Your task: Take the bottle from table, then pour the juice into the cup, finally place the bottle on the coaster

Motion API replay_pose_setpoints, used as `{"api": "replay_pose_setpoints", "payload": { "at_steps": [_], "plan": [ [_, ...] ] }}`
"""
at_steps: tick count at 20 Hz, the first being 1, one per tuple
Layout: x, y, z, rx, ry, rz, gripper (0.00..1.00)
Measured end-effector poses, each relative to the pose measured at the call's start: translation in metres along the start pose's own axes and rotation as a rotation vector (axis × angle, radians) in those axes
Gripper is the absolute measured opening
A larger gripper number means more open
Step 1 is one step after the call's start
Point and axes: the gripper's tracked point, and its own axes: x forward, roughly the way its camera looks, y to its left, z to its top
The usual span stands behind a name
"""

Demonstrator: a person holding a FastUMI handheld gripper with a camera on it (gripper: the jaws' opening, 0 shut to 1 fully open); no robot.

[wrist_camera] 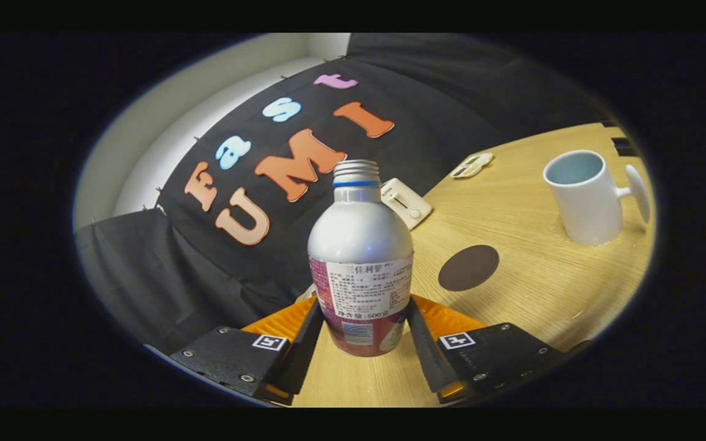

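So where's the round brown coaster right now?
In the gripper view the coaster lies flat on the table, beyond the fingers, between the bottle they grip and the white cup.

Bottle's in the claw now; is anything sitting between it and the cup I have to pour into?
Nothing visible does. The claw grips the bottle; toward the cup lie only bare table and the flat coaster.

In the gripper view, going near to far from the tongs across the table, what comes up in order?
Tongs closed on the bottle → dark round coaster → white cup → small white device → flat white gadget at the table's far edge.
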Motion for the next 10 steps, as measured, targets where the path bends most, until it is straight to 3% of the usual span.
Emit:
{"api": "replay_pose_setpoints", "payload": {
  "at_steps": [10],
  "plan": [
    [-0.004, -0.029, 0.040, 0.353, -0.110, -0.051, 0.75]
  ]
}}
